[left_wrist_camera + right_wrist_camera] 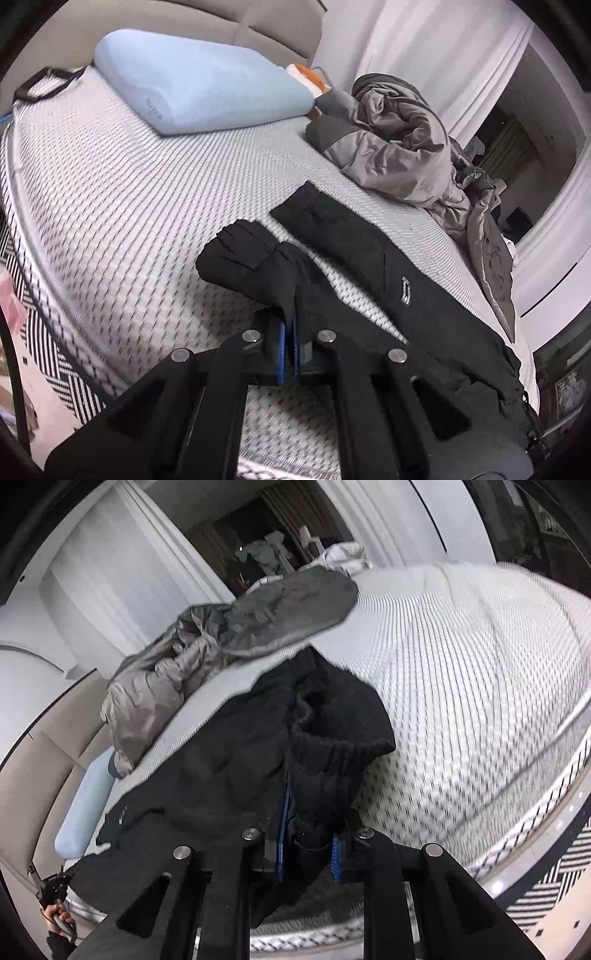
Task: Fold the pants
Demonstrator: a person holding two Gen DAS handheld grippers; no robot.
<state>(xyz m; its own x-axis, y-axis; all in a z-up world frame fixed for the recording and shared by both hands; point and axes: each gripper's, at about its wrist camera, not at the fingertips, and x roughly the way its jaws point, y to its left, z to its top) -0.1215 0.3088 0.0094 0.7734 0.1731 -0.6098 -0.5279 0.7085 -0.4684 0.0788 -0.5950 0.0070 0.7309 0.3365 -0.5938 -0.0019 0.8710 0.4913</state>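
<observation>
Black pants lie across the white woven mattress. My left gripper is shut on the end of one leg, whose cuff hangs lifted off the bed; the other leg lies flat beside it. In the right wrist view, my right gripper is shut on the bunched ribbed waistband, with black cloth filling the gap between its blue pads. The rest of the pants trails away to the left over the mattress.
A light blue pillow rests by the beige headboard, with an orange-edged item behind it. A crumpled grey quilt sits along the far side of the bed. A striped rug covers the floor. A person's hand shows at lower left.
</observation>
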